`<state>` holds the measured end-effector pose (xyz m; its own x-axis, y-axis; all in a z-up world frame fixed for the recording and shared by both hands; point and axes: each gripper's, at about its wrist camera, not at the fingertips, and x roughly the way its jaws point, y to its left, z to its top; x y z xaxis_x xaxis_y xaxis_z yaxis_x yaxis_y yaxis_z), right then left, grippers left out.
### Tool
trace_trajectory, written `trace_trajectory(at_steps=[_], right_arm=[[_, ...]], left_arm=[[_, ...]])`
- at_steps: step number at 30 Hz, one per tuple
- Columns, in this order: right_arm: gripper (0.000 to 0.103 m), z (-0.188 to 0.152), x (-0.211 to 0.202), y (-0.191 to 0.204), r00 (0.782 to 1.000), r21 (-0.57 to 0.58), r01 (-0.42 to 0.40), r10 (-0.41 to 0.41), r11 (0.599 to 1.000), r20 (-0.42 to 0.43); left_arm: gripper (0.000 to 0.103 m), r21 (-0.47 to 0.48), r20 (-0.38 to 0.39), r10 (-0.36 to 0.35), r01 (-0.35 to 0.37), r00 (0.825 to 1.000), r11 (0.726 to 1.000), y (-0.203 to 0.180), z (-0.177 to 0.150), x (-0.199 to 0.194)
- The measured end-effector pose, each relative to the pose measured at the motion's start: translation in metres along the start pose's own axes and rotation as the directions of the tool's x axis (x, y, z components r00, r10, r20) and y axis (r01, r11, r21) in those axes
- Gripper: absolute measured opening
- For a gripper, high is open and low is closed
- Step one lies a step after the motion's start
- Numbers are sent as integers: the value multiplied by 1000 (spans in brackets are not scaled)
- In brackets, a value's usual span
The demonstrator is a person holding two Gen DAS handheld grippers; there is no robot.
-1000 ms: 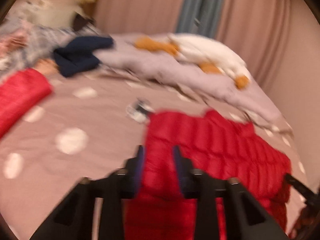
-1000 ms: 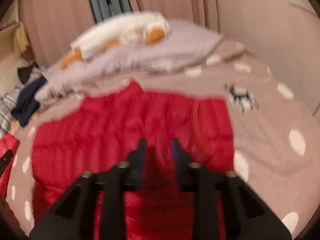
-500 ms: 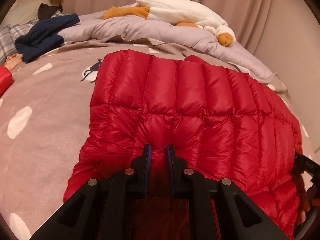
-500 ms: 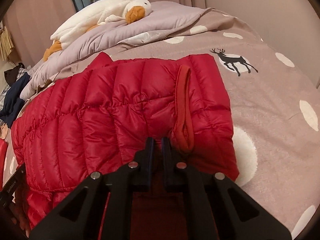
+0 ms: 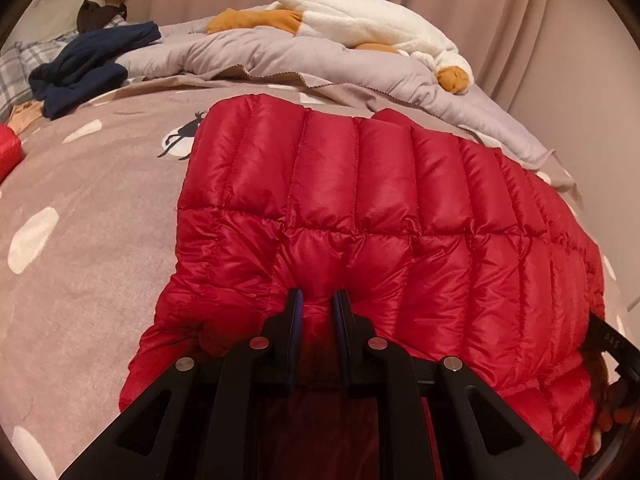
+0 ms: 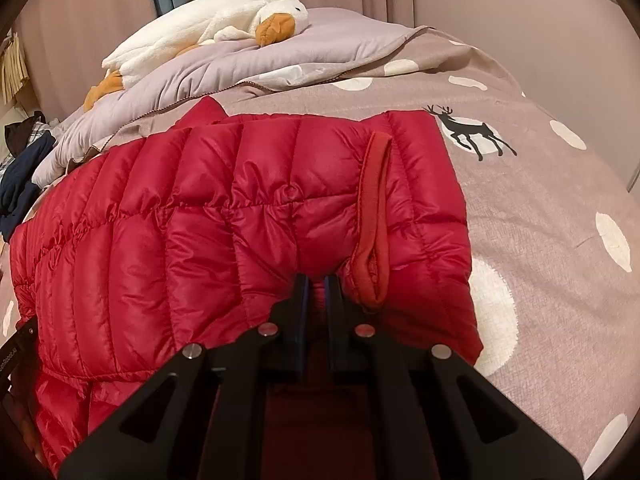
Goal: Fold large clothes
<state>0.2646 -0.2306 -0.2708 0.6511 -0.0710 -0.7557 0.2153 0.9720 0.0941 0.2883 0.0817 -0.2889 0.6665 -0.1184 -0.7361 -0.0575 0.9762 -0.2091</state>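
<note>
A red quilted down jacket (image 5: pixel 360 208) lies spread across the bed, also filling the right wrist view (image 6: pixel 200 220). A darker red cuff or trim loop (image 6: pixel 374 220) lies on its right part. My left gripper (image 5: pixel 318 300) is shut on a bunched fold of the jacket's near edge. My right gripper (image 6: pixel 316 284) is shut on the jacket's near edge just left of the trim loop. The other gripper shows at the right edge of the left wrist view (image 5: pixel 612 344) and at the left edge of the right wrist view (image 6: pixel 16 344).
The bed has a taupe cover (image 5: pixel 80 240) with white dots and a deer print (image 6: pixel 472 132). A lilac duvet (image 5: pixel 280 56) with a white goose plush (image 5: pixel 368 24) lies at the back. Dark blue clothes (image 5: pixel 88 64) lie back left. Another red item (image 5: pixel 8 152) sits at far left.
Both grippers have come down to the jacket's near edge and closed on it. The views went from blurred motion to steady, with the jacket drawn closer.
</note>
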Motion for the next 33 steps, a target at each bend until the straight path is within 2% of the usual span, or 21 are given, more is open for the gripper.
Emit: trace_trajectory(at_steps=[15, 28, 33], right_arm=[[7, 0, 0, 0, 1000, -1, 2, -2, 1000, 2], [7, -1, 0, -2, 1000, 21, -27, 27, 999, 8], [7, -1, 0, 1, 1000, 7, -11, 11, 1000, 9]], left_arm=[[15, 13, -2, 21, -21, 1000, 1000, -2, 1, 1], [15, 27, -5, 40, -40, 999, 999, -5, 1, 0], [15, 32, -3, 48, -48, 999, 998, -7, 1, 0]])
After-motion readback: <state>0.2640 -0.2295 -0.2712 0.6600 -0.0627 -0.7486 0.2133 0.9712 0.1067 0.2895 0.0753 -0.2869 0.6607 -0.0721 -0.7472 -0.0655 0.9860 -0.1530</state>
